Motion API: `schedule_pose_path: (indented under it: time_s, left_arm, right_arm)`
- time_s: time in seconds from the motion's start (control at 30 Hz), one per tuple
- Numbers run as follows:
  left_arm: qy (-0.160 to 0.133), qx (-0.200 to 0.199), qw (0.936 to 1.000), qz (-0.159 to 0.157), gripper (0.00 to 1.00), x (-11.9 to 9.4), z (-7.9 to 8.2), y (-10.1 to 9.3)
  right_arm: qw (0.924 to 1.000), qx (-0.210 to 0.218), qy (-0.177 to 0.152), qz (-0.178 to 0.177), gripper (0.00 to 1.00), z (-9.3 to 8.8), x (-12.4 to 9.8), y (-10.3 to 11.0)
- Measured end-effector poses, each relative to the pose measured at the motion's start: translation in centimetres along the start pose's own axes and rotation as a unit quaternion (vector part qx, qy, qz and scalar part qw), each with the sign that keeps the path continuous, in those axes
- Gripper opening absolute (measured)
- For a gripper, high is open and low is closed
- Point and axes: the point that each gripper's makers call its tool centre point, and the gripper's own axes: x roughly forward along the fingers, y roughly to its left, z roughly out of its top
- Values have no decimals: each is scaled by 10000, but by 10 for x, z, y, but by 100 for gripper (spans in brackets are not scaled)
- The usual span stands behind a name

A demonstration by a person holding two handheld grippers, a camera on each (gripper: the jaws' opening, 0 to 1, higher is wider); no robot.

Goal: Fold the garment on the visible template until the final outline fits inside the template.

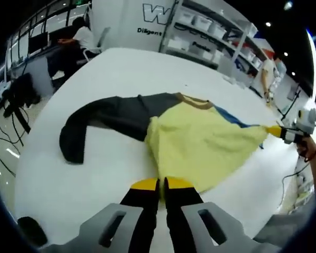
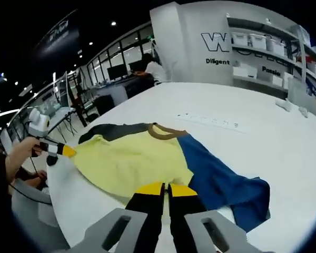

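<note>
A T-shirt [image 1: 200, 139] with a yellow body, brown collar [image 1: 195, 101], dark grey sleeve [image 1: 95, 121] and blue sleeve [image 2: 221, 182] lies spread on the white table [image 1: 131, 68]. In the left gripper view, my left gripper [image 1: 161, 183] is shut on the near edge of the yellow fabric. My right gripper [image 1: 275, 131], held by a hand, pinches the shirt's stretched corner at the right. In the right gripper view, my right gripper [image 2: 165, 188] is shut on the yellow hem [image 2: 131, 161]. My left gripper [image 2: 67, 151] grips the far left corner.
The table's rounded edge [image 2: 58, 195] runs close behind both hands. A row of small marks [image 2: 210, 121] lies on the table beyond the shirt. Shelves with white bins [image 1: 210, 26] stand behind, and a person sits at a desk [image 1: 81, 39] at the back left.
</note>
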Motion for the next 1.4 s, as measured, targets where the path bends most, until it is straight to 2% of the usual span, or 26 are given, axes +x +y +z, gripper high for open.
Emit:
schedule_pose_path:
  time_s: [0.23,0.4,0.53,0.73,0.9,1.07,1.2,1.3,1.4]
  left_arm:
    - [125,156,9997,-170,3,-24,-14,-9]
    - [203,169,9994,-217,3,-36,-23,-10]
    - [347,271,9990,-109,3,-42,-35,-6]
    - [573,283,9976,-274,3,-54,-57,-12]
    - [703,241,9970,-203,3,-62,-73,-11]
    - [828,382,9958,-29,3,-66,-85,-5]
    - [1039,737,9918,-35,3,-61,-99,-1]
    - [1095,713,9914,32,3,-59,-105,5]
    - [1175,698,9906,55,3,-59,-113,7]
  right_arm:
    - [9997,-139,134,140,0,-18,-23,24]
    - [9995,-89,214,198,0,-34,-38,40]
    - [9988,-371,318,-42,0,-43,-48,39]
    - [9989,-222,391,-130,0,-61,-61,50]
    - [9986,27,521,-48,0,-84,-66,68]
    - [9969,171,773,-40,0,-107,-70,79]
    - [9947,414,943,-20,0,-123,-72,86]
    - [9893,238,1419,-251,0,-145,-80,83]
    - [9826,123,1822,-327,0,-168,-83,84]
